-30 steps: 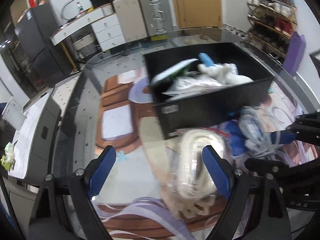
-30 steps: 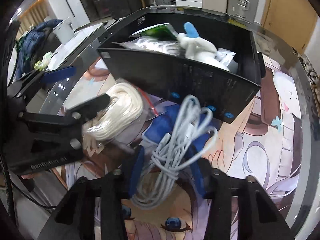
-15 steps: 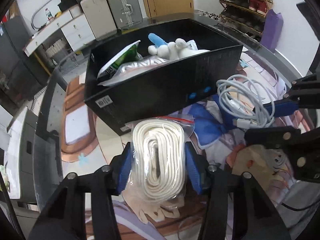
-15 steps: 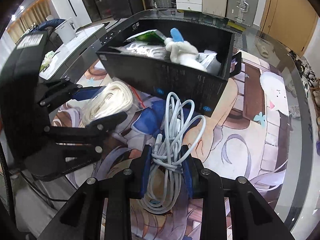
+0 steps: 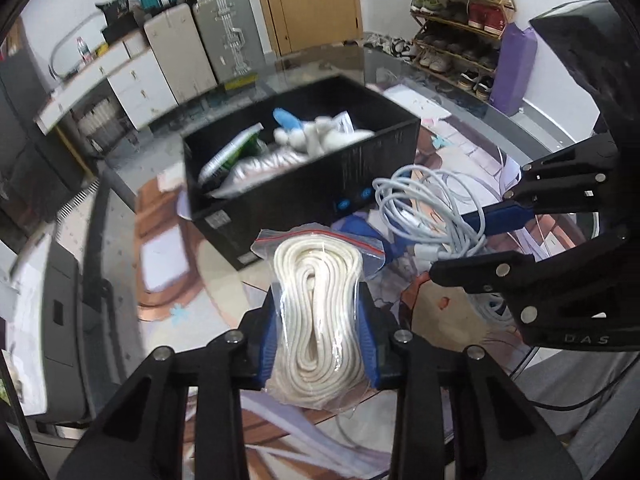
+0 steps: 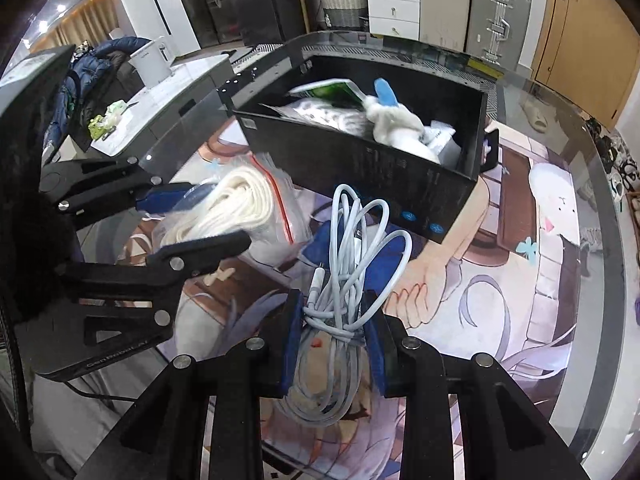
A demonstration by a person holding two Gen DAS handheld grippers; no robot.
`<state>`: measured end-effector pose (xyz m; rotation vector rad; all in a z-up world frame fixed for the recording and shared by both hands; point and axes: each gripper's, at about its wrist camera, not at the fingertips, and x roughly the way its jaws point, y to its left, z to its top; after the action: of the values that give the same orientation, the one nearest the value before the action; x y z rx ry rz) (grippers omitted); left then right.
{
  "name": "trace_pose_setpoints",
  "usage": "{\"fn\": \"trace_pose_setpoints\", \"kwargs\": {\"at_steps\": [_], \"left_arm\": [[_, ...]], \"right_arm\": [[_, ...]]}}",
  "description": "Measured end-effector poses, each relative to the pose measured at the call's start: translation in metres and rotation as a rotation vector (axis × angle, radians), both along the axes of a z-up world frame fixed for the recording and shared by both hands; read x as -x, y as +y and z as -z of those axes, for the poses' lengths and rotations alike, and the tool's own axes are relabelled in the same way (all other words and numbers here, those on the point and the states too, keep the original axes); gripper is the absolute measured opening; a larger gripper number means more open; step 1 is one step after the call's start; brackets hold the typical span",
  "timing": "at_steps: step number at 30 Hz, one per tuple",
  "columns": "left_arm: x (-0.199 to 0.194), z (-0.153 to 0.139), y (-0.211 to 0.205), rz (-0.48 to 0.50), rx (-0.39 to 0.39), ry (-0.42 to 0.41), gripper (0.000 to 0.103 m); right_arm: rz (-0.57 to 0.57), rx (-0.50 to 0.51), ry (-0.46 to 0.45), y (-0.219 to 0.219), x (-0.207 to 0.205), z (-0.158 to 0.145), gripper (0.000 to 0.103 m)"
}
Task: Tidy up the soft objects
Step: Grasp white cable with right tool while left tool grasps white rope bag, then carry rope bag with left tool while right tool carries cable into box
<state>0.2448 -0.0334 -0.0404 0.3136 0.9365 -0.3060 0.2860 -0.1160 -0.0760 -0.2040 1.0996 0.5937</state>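
Some stuff's hard to read here: the black storage box (image 5: 320, 184) is motion-blurred in the left wrist view, and the far end of its inside is hidden behind the near wall in both views. Inside I can make out a white plush toy w/ a blue bit (image 6: 394, 120), a green-and-white packet (image 6: 332, 90) and some crinkly clear plastic bags (image 5: 256, 168), can't tell what's in those.

Left gripper (image 5: 320, 336) has its blue-padded fingers (image 5: 366, 336) clamped on a zip bag of coiled white rope (image 5: 316, 312). Rope's thick, soft-looking, wound in a long oval, bag is clear plastic w/ a red zip strip. It's held just in front of the box's near wall, and the bottom of the bag is cut off behind the fingers.

Right gripper (image 6: 334, 342) is squeezed shut on a bundle of white charging cables (image 6: 352, 256), smooth and loopy, loops sticking up toward the box, tail end hanging under the fingers. Also right in front of the box, beside the rope bag.

Both grippers point at the box side by side, over the bench (image 6: 580, 184), glass-topped w/ an anime-print mat (image 6: 520, 280) under it.
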Motion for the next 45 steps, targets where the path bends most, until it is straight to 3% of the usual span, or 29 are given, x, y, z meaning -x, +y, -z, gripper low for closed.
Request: {"fn": "trace_pose_setpoints", "kwargs": {"at_steps": [15,29,45], "left_arm": [[0.003,-0.041,0.018,-0.005,0.049,-0.078,0.034],[-0.024,-0.08,0.029,-0.051,0.133,-0.177,0.034],[-0.08,-0.073,0.038,-0.166,0.203,-0.181,0.034]], "right_arm": [[0.014,-0.053,-0.099,-0.007,0.013,-0.054,0.029],[0.031,0.012,-0.336,0.009,0.008,-0.117,0.029],[0.138,-0.032,-0.358,0.01,-0.059,-0.111,0.029]]}}
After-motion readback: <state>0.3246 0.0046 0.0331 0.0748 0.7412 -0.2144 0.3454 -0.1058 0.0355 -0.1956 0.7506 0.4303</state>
